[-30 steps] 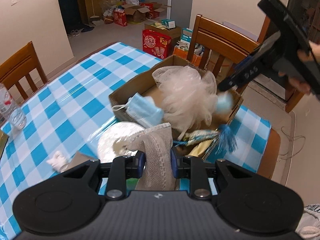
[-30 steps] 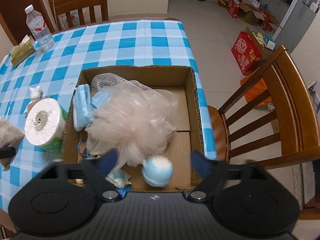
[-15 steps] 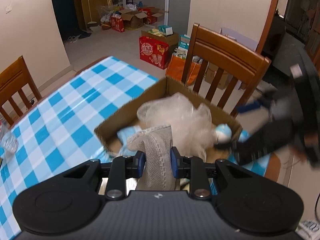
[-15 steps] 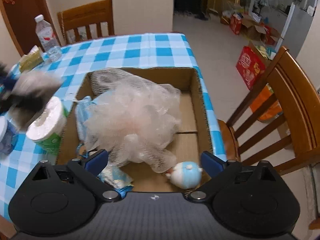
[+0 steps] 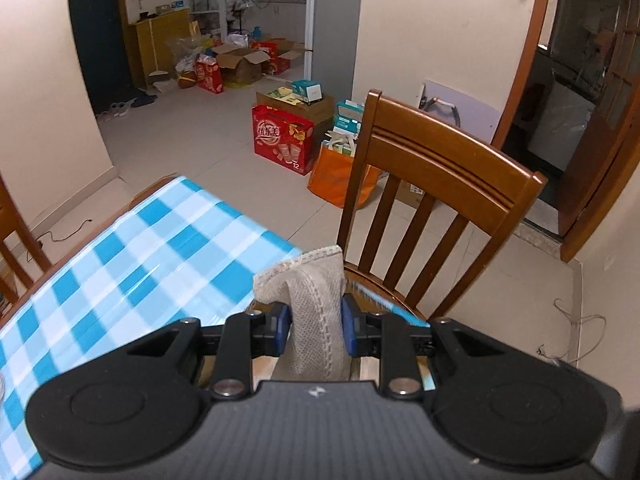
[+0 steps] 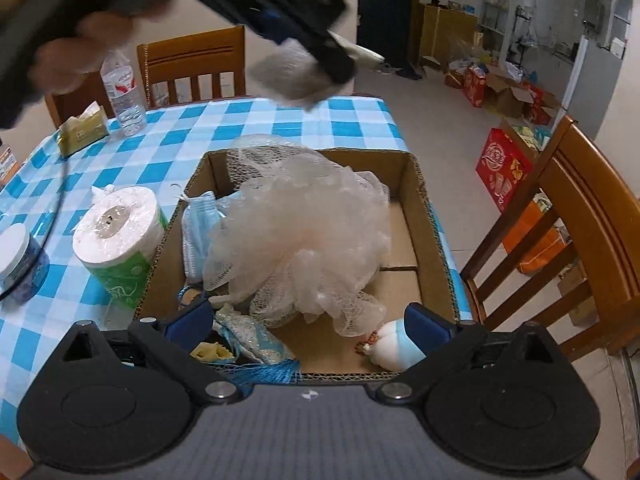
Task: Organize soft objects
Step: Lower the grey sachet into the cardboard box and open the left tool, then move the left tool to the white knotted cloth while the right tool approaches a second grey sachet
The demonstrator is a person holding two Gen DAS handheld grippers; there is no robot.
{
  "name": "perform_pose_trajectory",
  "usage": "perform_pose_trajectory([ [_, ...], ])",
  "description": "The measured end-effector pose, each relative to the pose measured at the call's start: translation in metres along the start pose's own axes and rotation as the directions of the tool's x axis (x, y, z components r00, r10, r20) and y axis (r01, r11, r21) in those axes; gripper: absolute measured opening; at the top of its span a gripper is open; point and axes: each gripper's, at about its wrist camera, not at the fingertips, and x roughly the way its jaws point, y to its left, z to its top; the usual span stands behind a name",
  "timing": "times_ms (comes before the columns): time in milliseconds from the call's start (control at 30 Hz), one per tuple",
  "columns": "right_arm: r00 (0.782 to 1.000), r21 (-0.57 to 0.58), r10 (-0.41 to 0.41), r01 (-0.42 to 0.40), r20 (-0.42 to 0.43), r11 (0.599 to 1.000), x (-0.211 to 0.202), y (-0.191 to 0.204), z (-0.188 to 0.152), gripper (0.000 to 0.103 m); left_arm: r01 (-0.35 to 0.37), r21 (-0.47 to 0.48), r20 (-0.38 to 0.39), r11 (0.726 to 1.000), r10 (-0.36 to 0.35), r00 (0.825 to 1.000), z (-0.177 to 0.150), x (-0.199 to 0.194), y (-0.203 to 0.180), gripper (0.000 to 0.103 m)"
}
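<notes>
My left gripper is shut on a beige mesh cloth. In the right wrist view it hangs blurred, with the cloth, high above the far end of the cardboard box. The box holds a pale bath pouf, blue face masks, a small blue-and-white plush and a patterned blue cloth. My right gripper is open and empty over the box's near edge.
On the blue checked tablecloth left of the box stand a toilet roll, a jar, a water bottle and a tissue pack. Wooden chairs stand at the table's edges.
My left gripper has risen with the mesh cloth and swung over the box, which has dropped out of its view. My right gripper has drawn back a little and stays open.
</notes>
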Motion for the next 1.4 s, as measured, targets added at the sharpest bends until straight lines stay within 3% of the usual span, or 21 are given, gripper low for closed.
perform_pose_trajectory([
  [33, 1.000, 0.008, -0.007, 0.007, 0.005, 1.000, -0.001, -0.002, -0.001, 0.103, 0.000, 0.003, -0.003, 1.000, 0.000, 1.000, 0.005, 0.008, -0.001, 0.027],
  [100, 1.000, 0.019, -0.012, 0.012, 0.011, 1.000, -0.004, -0.005, -0.003, 0.103, 0.005, 0.007, -0.007, 1.000, -0.005, 1.000, 0.013, 0.026, -0.004, 0.042],
  [167, 1.000, 0.017, -0.023, 0.023, 0.015, 1.000, -0.005, -0.007, -0.004, 0.103, 0.019, -0.013, -0.019, 1.000, -0.019, 1.000, 0.017, 0.041, -0.004, 0.076],
  [233, 0.999, 0.005, -0.032, 0.032, 0.017, 0.999, -0.007, -0.007, -0.006, 0.103, 0.024, -0.031, -0.032, 0.999, -0.025, 0.999, 0.016, 0.052, -0.003, 0.086],
  [433, 0.999, -0.006, -0.040, 0.040, 0.021, 0.999, -0.009, -0.008, -0.010, 0.103, -0.002, -0.038, -0.017, 0.999, 0.001, 1.000, 0.007, 0.049, -0.002, 0.092],
  [533, 0.999, -0.012, -0.038, 0.038, 0.023, 0.999, -0.010, -0.007, -0.010, 0.103, -0.027, -0.028, -0.012, 0.999, 0.027, 1.000, 0.000, 0.036, -0.001, 0.097],
  [733, 0.999, -0.030, -0.044, 0.045, 0.025, 0.999, -0.012, 0.002, -0.008, 0.103, -0.049, -0.042, -0.004, 0.998, 0.049, 0.999, -0.026, 0.003, 0.007, 0.098],
  [1200, 0.999, -0.060, -0.052, 0.051, -0.003, 0.997, -0.016, 0.046, -0.004, 0.103, -0.176, -0.142, 0.013, 0.974, 0.179, 0.984, -0.119, -0.086, 0.025, 0.099],
  [1400, 0.999, -0.049, -0.043, 0.042, -0.007, 0.998, -0.018, 0.069, -0.002, 0.103, -0.267, -0.186, 0.012, 0.945, 0.274, 0.962, -0.164, -0.112, 0.028, 0.099],
])
